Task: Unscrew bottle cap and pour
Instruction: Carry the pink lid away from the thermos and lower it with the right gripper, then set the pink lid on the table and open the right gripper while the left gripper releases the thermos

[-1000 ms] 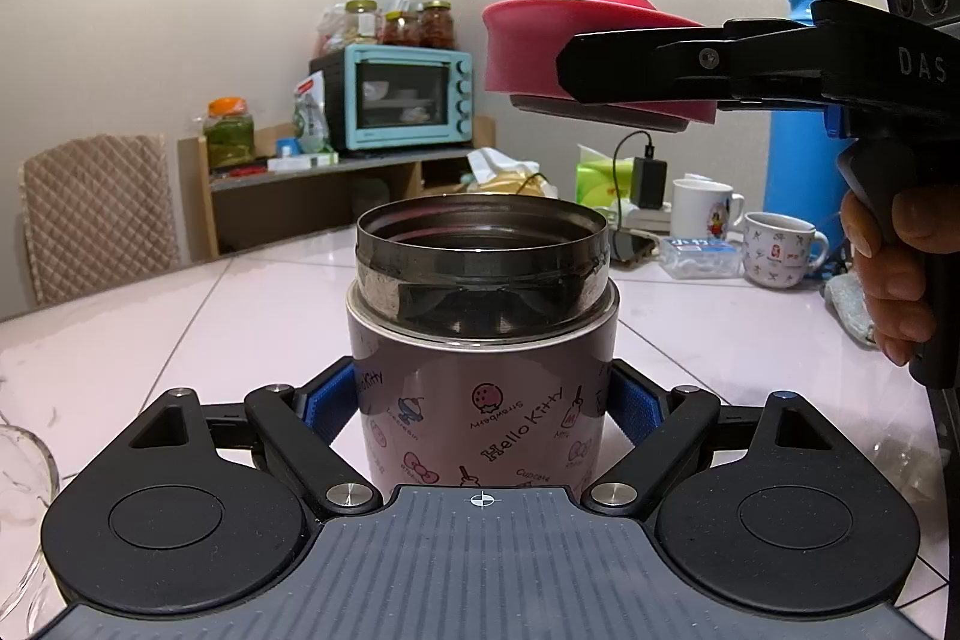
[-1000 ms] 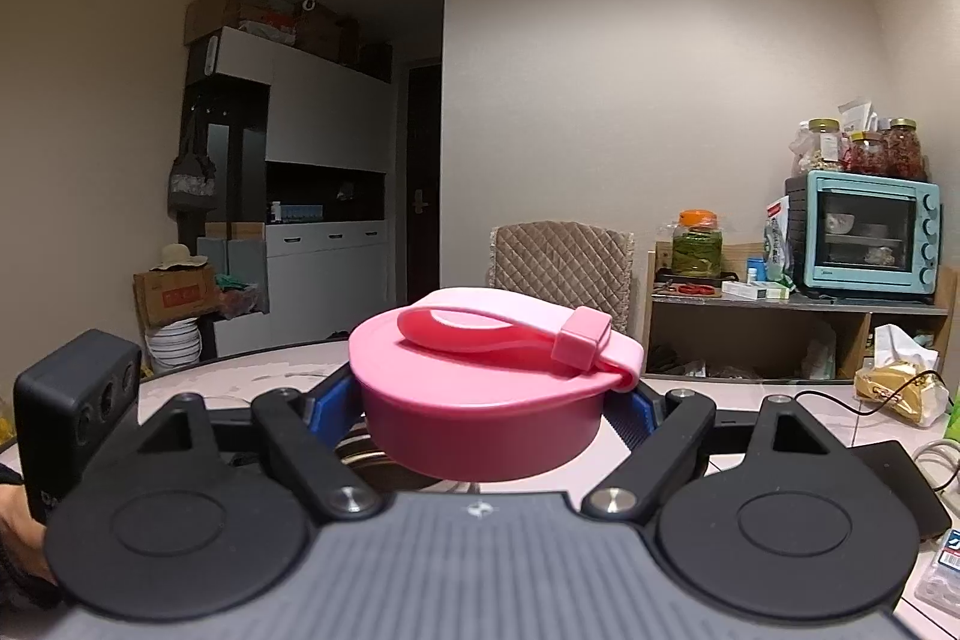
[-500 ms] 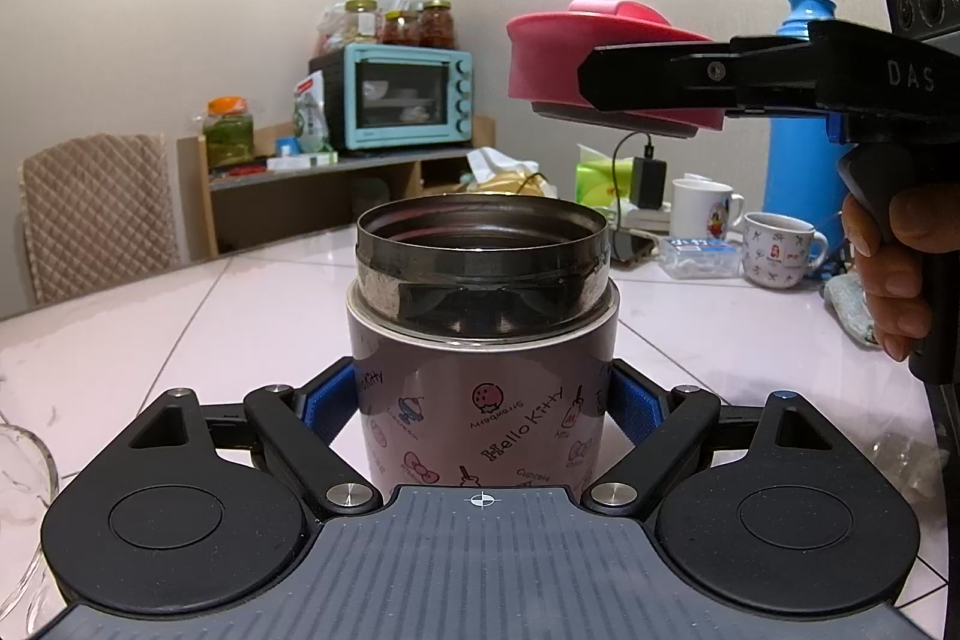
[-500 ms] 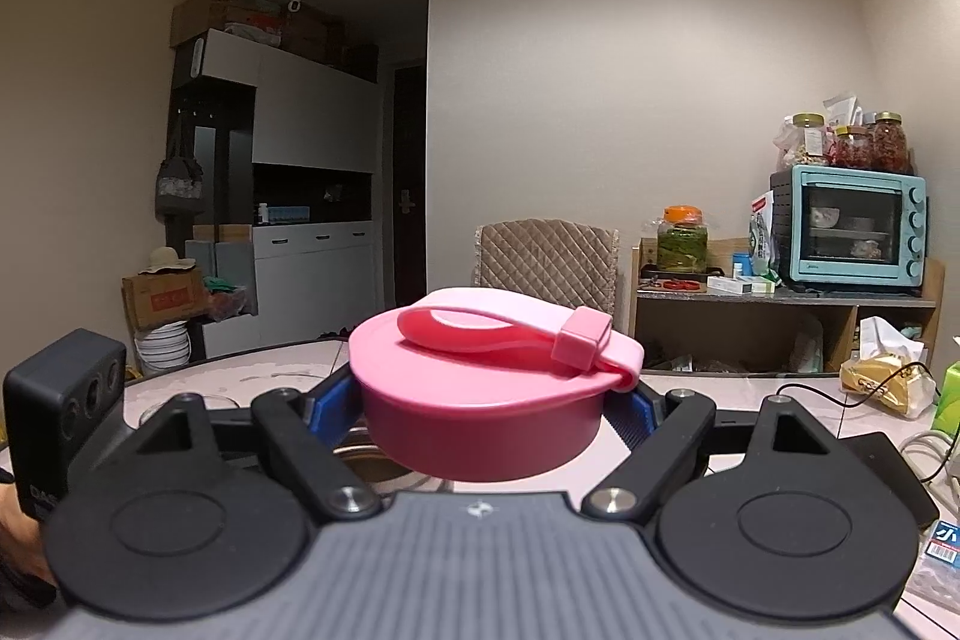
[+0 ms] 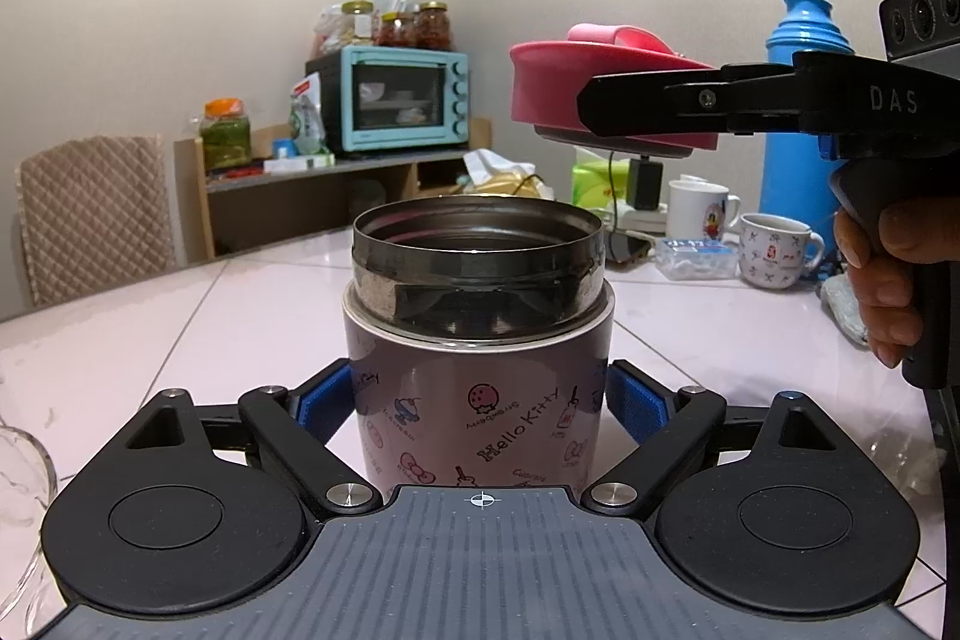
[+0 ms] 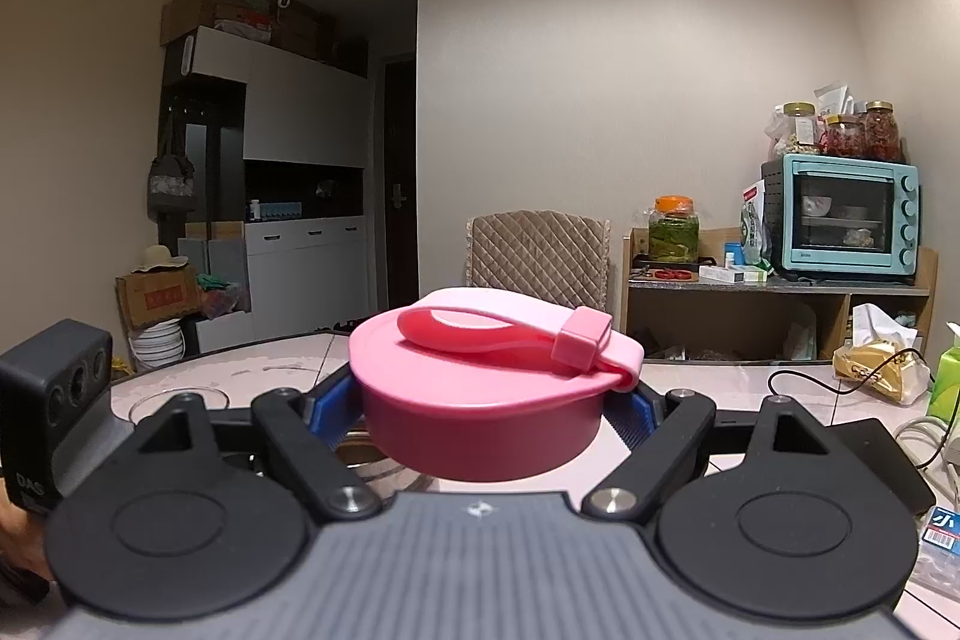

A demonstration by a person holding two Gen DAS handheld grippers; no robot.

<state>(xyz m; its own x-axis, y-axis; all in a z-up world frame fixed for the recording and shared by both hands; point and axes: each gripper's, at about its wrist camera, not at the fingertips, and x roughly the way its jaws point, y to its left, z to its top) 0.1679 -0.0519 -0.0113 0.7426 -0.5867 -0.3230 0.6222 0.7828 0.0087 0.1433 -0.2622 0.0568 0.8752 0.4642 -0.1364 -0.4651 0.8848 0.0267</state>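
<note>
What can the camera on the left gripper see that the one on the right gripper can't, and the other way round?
Only the left wrist view: the open jar's printed side, a blue thermos, two mugs, the hand holding the right gripper. Only the right wrist view: white cabinets and a dark doorway. Both: the pink lid clamped in the right gripper's jaws, the teal oven, the quilted chair.

The left tongs point(image 5: 480, 400) are black, with two big round discs, shiny silver screws and blue pads at the tips. A grey ribbed plate with a small white cross mark sits in the middle. The right tongs point(image 6: 483, 403) look the same. Seen from the side, they show white letters "DAS" and a black camera box.
</note>
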